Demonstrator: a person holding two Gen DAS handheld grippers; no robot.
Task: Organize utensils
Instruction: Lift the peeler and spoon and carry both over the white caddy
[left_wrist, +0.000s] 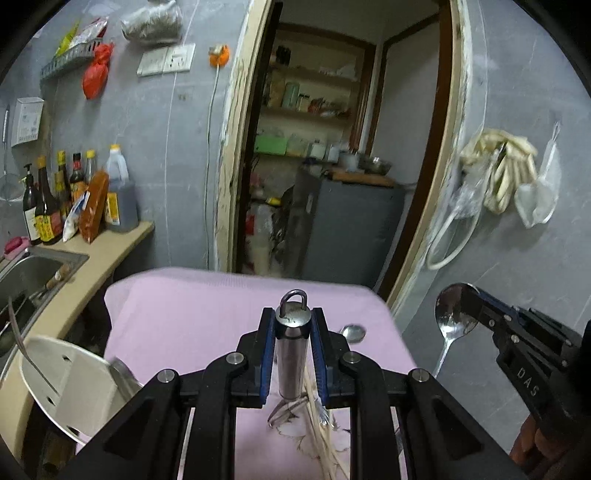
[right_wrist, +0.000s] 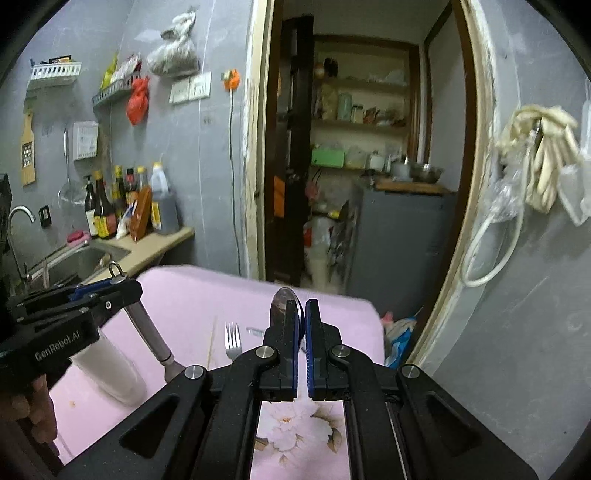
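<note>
Right, both grippers are loaded and up off the pink cloth (left_wrist: 207, 317), which looks like a carry toward a holder rather than a pick. Closest in, the left gripper (left_wrist: 293, 345) has its blue pads clamped on a steel utensil handle (left_wrist: 291, 354), gripped high near the hanging loop, likely so the heavy working end dangles free below; its long axis runs nearly straight up between the fingers, loop at the top and pointing away, the head down under the jaws and too blurred to name. Just left of that gripper sits the white holder (left_wrist: 70, 384), holes in its wall, which I take as the likely destination. Off to its right, the right gripper (right_wrist: 300, 321) is squeezed tight on a spoon (left_wrist: 456, 317), pinched across the bowl, so the handle trails down and toward the left gripper, bowl uppermost. That's an awkward hold, so I'd judge it may need the handle tipped down first. Beyond the right gripper's tips a fork (right_wrist: 233, 339) lies flat on the cloth, tines pointing away, not yet collected. Further off, bottles and a sink stand left, the doorway dead ahead
</note>
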